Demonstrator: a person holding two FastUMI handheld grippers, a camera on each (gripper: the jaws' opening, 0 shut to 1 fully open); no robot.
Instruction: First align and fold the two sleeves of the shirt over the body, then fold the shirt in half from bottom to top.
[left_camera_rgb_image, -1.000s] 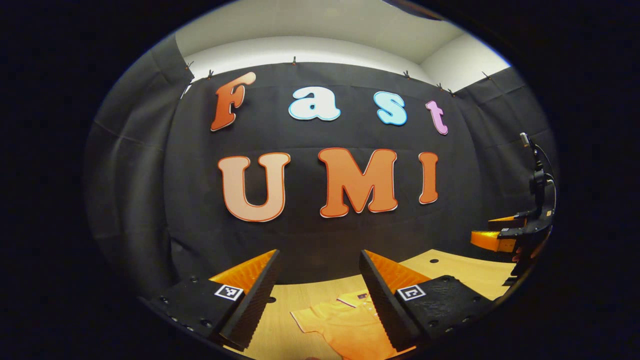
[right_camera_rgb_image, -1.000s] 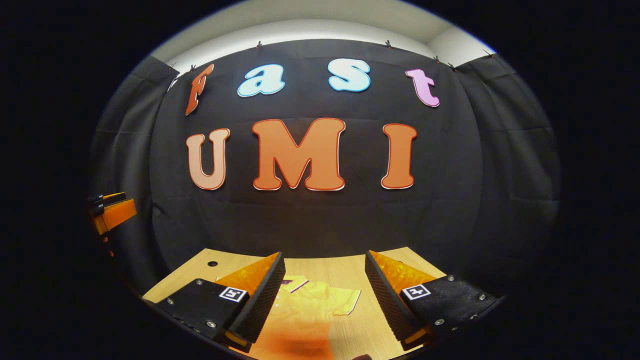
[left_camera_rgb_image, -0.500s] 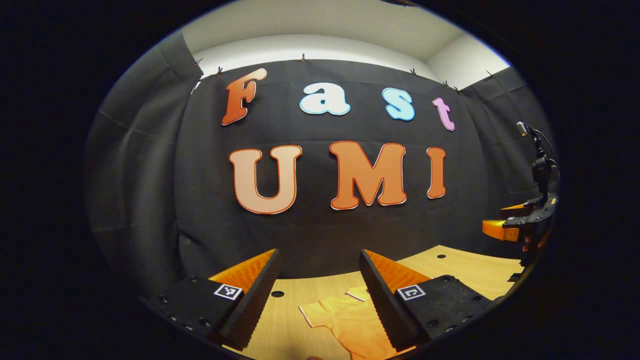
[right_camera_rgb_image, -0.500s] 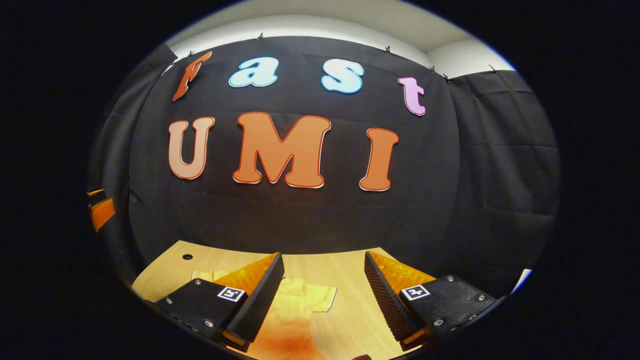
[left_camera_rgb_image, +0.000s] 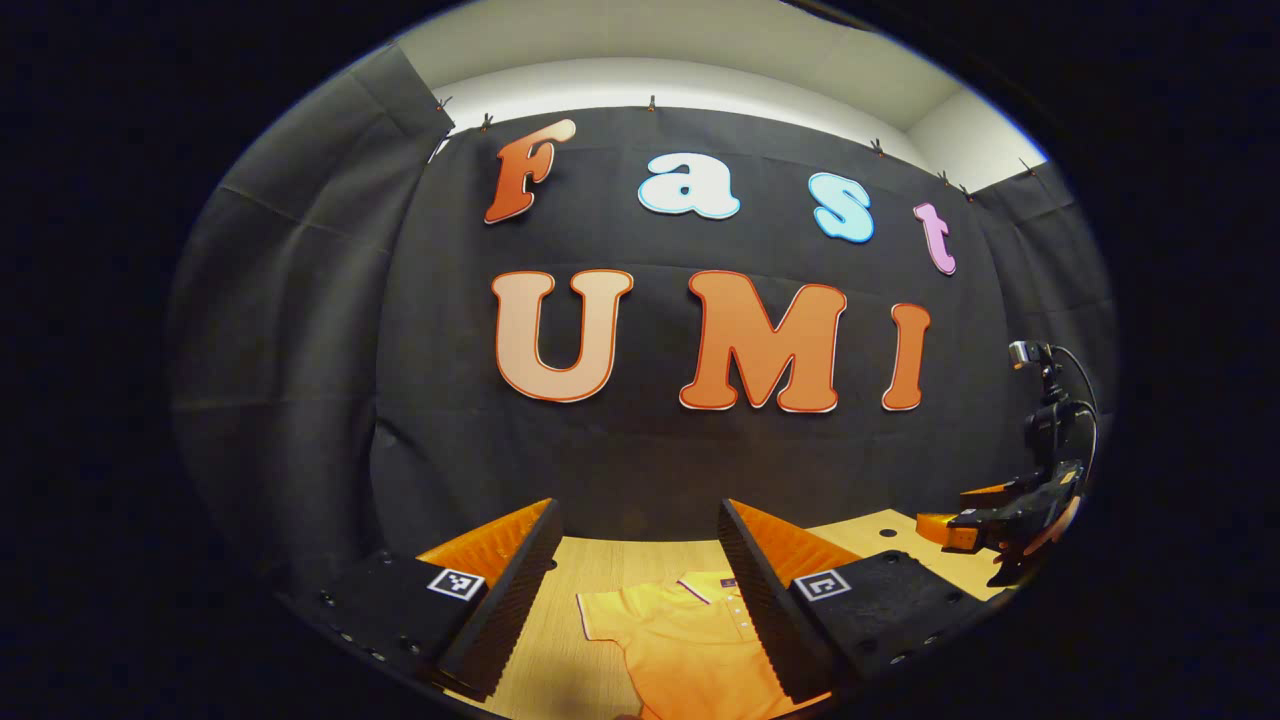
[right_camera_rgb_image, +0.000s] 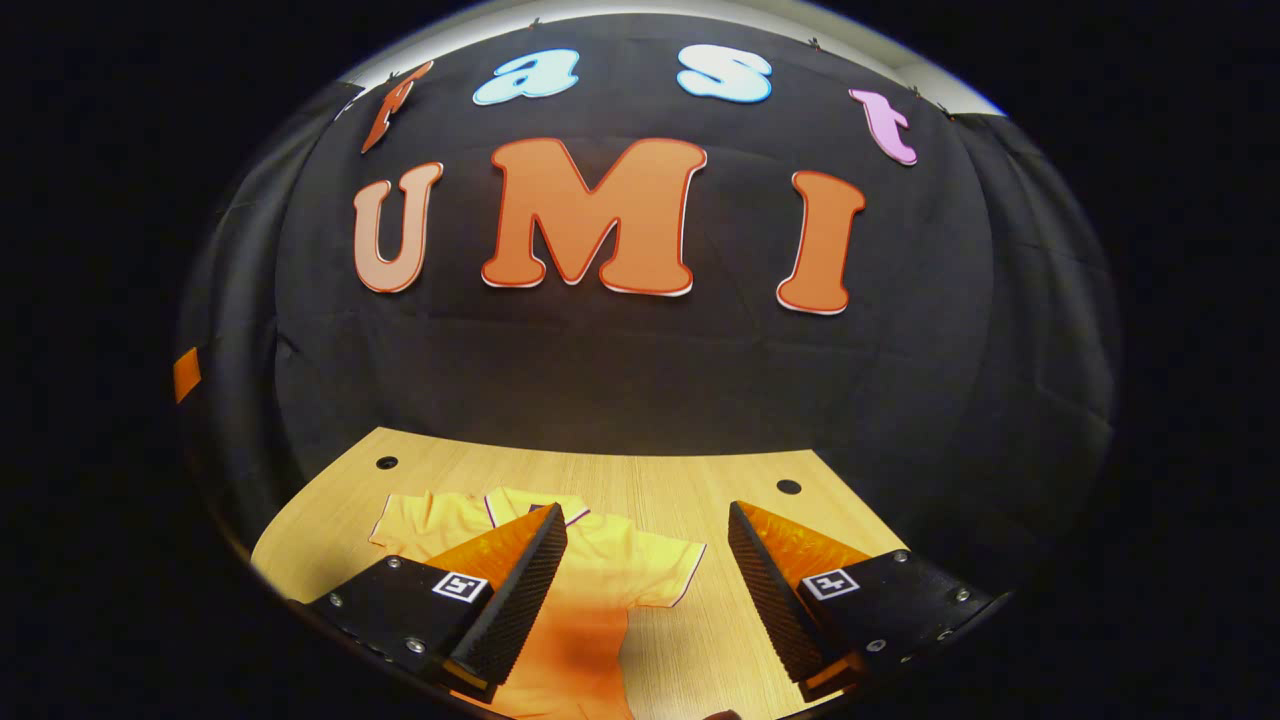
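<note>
Your left gripper hangs above the near part of the wooden table with its fingers spread wide and nothing between them. Through that gap you look down on the orange shirt, lying flat on the tabletop with its collar toward the black cloth wall; one short sleeve sticks out to the left, and a pale line of trim runs along the sleeve hem and collar. Each finger carries a small square black-and-white marker, a coded pattern with no words to read. Far to the right in the left gripper view, your right gripper floats over the table's far corner.

In the right gripper view, that gripper is likewise parted and empty, held above the table. The shirt lies below and left of the gap, both sleeves out, one at the left and one under the gap. Any writing on the shirt is too small to make out.
</note>
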